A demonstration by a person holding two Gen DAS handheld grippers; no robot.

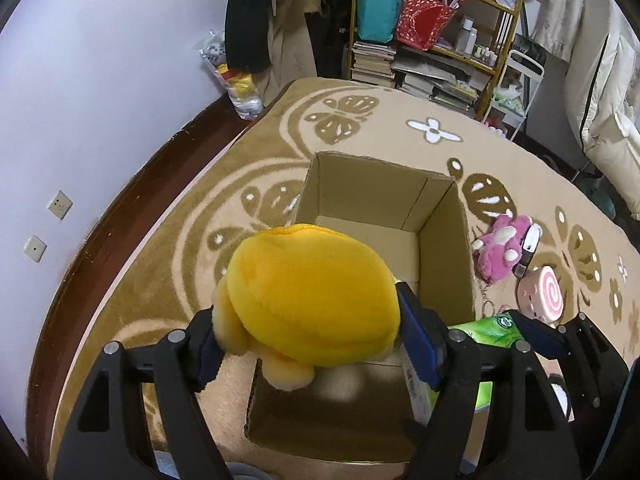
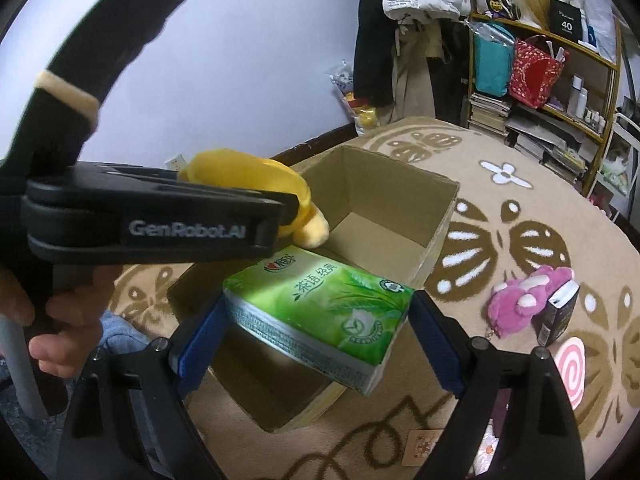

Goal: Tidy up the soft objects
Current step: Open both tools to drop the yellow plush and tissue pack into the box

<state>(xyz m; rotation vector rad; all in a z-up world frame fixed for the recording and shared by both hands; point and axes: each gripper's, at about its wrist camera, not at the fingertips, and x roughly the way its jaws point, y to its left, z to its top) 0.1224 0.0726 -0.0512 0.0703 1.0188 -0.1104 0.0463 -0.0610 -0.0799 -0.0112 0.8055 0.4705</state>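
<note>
My left gripper point(image 1: 308, 336) is shut on a yellow plush toy point(image 1: 316, 292) and holds it above the open cardboard box point(image 1: 444, 248). The toy also shows in the right wrist view point(image 2: 256, 176), over the box point(image 2: 440, 232). My right gripper point(image 2: 320, 332) is shut on a green tissue pack point(image 2: 320, 300) and holds it over the box's near side. The pack point(image 1: 486, 330) and the right gripper show at the lower right of the left wrist view. A pink plush point(image 1: 500, 248) point(image 2: 520, 300) lies on the rug right of the box.
A patterned beige rug point(image 1: 400, 120) covers the floor. A dark small box point(image 2: 558, 312) and a pink swirl toy point(image 1: 542, 292) point(image 2: 572, 368) lie by the pink plush. A cluttered shelf point(image 1: 440, 40) stands at the back. A toy bag point(image 1: 240, 84) leans on the wall.
</note>
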